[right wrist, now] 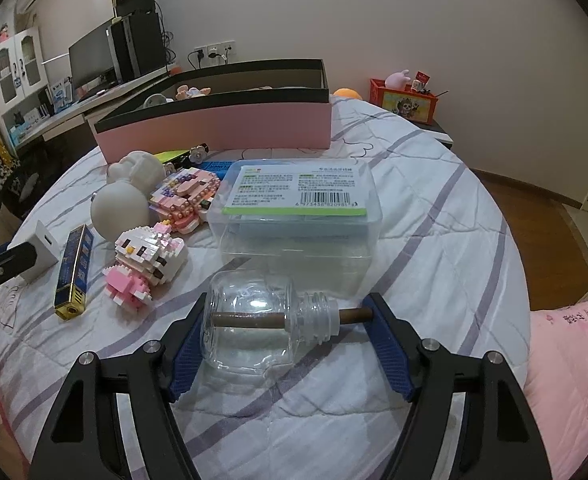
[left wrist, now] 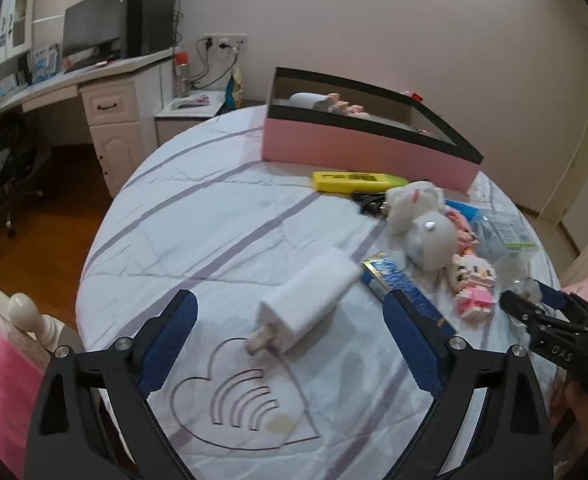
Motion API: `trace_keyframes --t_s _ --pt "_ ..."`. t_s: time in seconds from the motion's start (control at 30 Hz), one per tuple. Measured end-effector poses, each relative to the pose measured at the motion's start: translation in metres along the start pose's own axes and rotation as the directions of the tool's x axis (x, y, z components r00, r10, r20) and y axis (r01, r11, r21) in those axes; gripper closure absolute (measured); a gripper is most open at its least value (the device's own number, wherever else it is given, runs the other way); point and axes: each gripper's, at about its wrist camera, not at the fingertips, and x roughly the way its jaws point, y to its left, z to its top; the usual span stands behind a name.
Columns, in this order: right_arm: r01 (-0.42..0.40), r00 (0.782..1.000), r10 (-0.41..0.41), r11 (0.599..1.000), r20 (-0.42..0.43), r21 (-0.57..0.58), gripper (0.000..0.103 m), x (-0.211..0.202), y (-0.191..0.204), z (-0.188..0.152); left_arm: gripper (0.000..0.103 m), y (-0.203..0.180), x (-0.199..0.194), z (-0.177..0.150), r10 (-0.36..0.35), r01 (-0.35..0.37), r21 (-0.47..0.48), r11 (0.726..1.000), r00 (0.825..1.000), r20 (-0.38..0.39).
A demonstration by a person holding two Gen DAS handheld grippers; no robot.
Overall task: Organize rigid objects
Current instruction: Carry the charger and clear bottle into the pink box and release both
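Surface: striped quilt (left wrist: pixel 221 216) on a bed, pink box (left wrist: pixel 366 148) at the far side.
Bottle: your right gripper (right wrist: pixel 285 340) pinched the glass bottle (right wrist: pixel 253 320) lengthwise, base to stick, probably ready for boxing.
Left gripper (left wrist: pixel 289 336): spread wide around the white block (left wrist: pixel 310 296), not gripping.

Soft, even indoor light fills both views — no hard shadows, only faint dark patches under things on the bed (left wrist: pixel 221 216). The fisheye bends the pink box (right wrist: pixel 213 128) and walls, and black vignetting eats the corners. The white block (left wrist: pixel 310 300) is smeared by motion blur. Glare glints on the glass bottle (right wrist: pixel 249 320) — colours lean slightly dull and pinkish.
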Motion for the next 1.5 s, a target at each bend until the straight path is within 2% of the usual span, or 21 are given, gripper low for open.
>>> trace_keyframes --t_s 0.07,0.13,0.2,0.3,0.7,0.83,0.93,1.2,1.5 --pt "0.001 1.0 -0.001 1.0 0.001 0.0 0.028 0.0 0.0 0.0 0.01 0.003 0.006 -0.001 0.017 -0.017 0.002 1.0 1.0 -0.011" --pt "-0.002 1.0 0.002 1.0 0.001 0.002 0.028 0.0 -0.001 0.0 0.02 0.005 0.013 -0.001 0.011 -0.011 -0.008 1.0 1.0 -0.018" --pt "-0.003 1.0 0.003 1.0 0.002 0.003 0.028 0.0 -0.001 0.0 0.051 0.004 0.015 0.0 -0.007 0.007 0.0 1.0 1.0 -0.006" --pt "-0.006 1.0 0.006 1.0 0.005 0.005 0.028 0.0 -0.001 0.0 0.078 -0.006 0.017 0.001 -0.025 0.025 0.053 0.998 1.0 -0.012" --pt "-0.037 0.994 0.036 0.999 0.101 0.007 0.028 -0.028 0.004 -0.001 0.08 -0.022 -0.006 0.001 -0.01 0.006 0.089 0.996 0.999 0.05" --pt "-0.039 0.985 0.041 0.999 0.166 -0.016 0.028 -0.052 0.013 0.007 0.08 -0.032 -0.03 0.008 -0.002 -0.012 0.113 0.994 0.993 0.121" --pt "-0.042 0.968 0.051 0.998 0.247 -0.039 0.028 -0.078 0.024 0.017 0.08 -0.042 -0.051 0.014 -0.004 -0.02 0.128 0.992 0.983 0.185" --pt "-0.05 0.904 0.094 0.992 0.418 -0.115 0.028 -0.133 0.056 0.042 0.08 -0.065 -0.105 0.04 -0.01 -0.052 0.166 0.985 0.937 0.349" --pt "-0.05 0.835 0.123 0.988 0.537 -0.149 0.027 -0.167 0.073 0.065 0.08 -0.071 -0.148 0.062 -0.023 -0.073 0.166 0.983 0.859 0.511"
